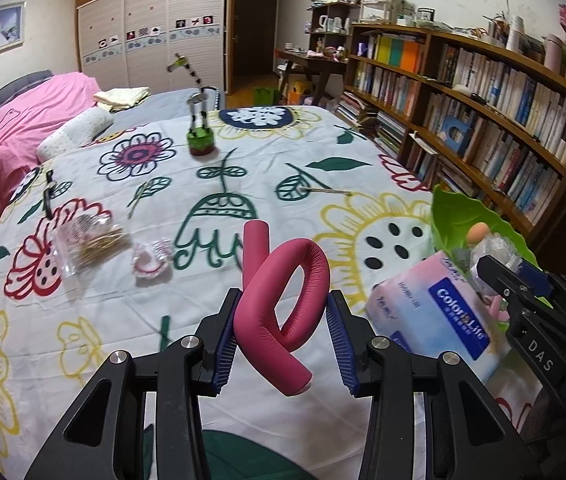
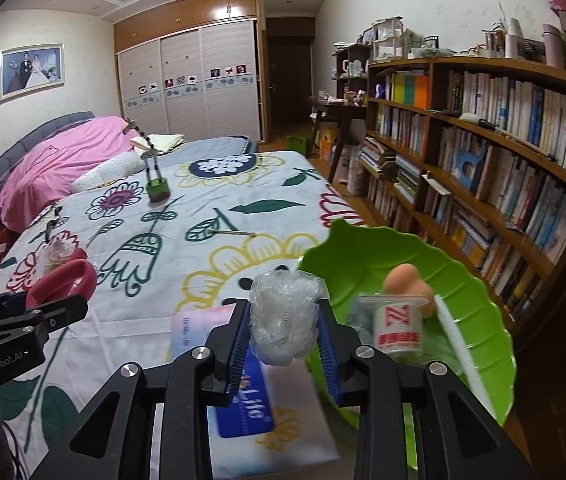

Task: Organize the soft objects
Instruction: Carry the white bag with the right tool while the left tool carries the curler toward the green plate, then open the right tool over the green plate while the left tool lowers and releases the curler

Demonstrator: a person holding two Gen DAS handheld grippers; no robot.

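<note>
Above the flowered bedspread (image 1: 323, 168), a twisted pink foam roller (image 1: 279, 300) is clamped in the left gripper (image 1: 283, 340) jaws, and a crumpled clear plastic wad (image 2: 285, 316) in the right gripper (image 2: 285, 344) jaws.

Bed (image 1: 267, 168) under floral sheet, loosely scattered.
On it lay a green stand (image 1: 200, 142), thin stick (image 1: 325, 191), bag of sticks (image 1: 91, 246), pink frilly bit (image 1: 151, 261), tissue pack (image 1: 435, 316) and leaf tray (image 2: 459, 280) at the near right.

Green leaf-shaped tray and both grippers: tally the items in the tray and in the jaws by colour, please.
Pink: 1, the bent pink foam roller in the left gripper.
Clear: 1, the crumpled clear plastic wad in the right gripper.
Orange: 1, the orange egg-shaped sponge in the green leaf-shaped tray.
White: 1, the white red-printed cup.
Total: 4
</note>
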